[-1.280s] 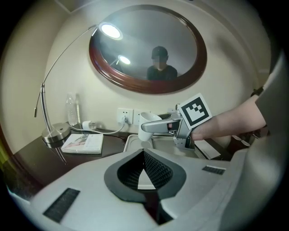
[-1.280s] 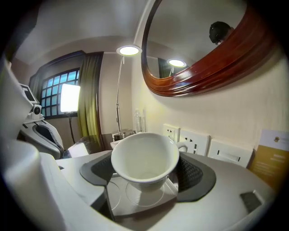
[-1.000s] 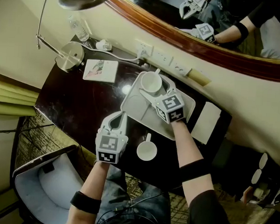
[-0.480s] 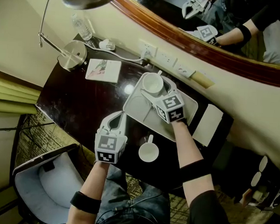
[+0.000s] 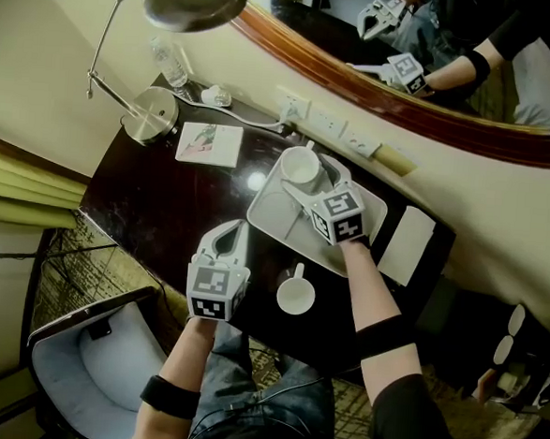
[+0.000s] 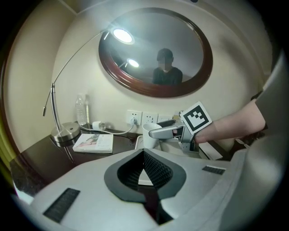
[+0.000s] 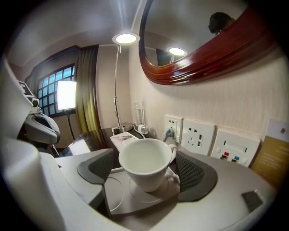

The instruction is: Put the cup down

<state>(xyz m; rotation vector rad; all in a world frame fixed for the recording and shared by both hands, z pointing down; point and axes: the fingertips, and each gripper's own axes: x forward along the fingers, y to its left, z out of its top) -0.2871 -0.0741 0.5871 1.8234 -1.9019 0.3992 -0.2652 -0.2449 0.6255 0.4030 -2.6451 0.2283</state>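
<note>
A white cup (image 5: pixel 300 166) stands upright on the grey tray (image 5: pixel 280 219), in a round recess at its far end. My right gripper (image 5: pixel 308 181) reaches along the tray with the cup between its jaws. In the right gripper view the cup (image 7: pixel 145 168) sits between the dark pads (image 7: pixel 195 173) with a gap on each side, and the jaws are opening. My left gripper (image 5: pixel 229 242) hovers over the dark table, left of the tray, shut with nothing in it. The left gripper view shows the same cup (image 6: pixel 151 135) beside the right gripper's finger.
A second white cup (image 5: pixel 295 294) stands on the dark table (image 5: pixel 163 206) near its front edge. A lamp base (image 5: pixel 153 121), water bottle (image 5: pixel 173 64), booklet (image 5: pixel 210 144) and wall sockets (image 5: pixel 324 122) line the back. A white pad (image 5: pixel 405 244) lies right of the tray. A chair (image 5: pixel 87 360) stands lower left.
The right jaws have spread a little wider around the cup, which stays on the tray. The left gripper has held its place. The head view has shifted slightly.
</note>
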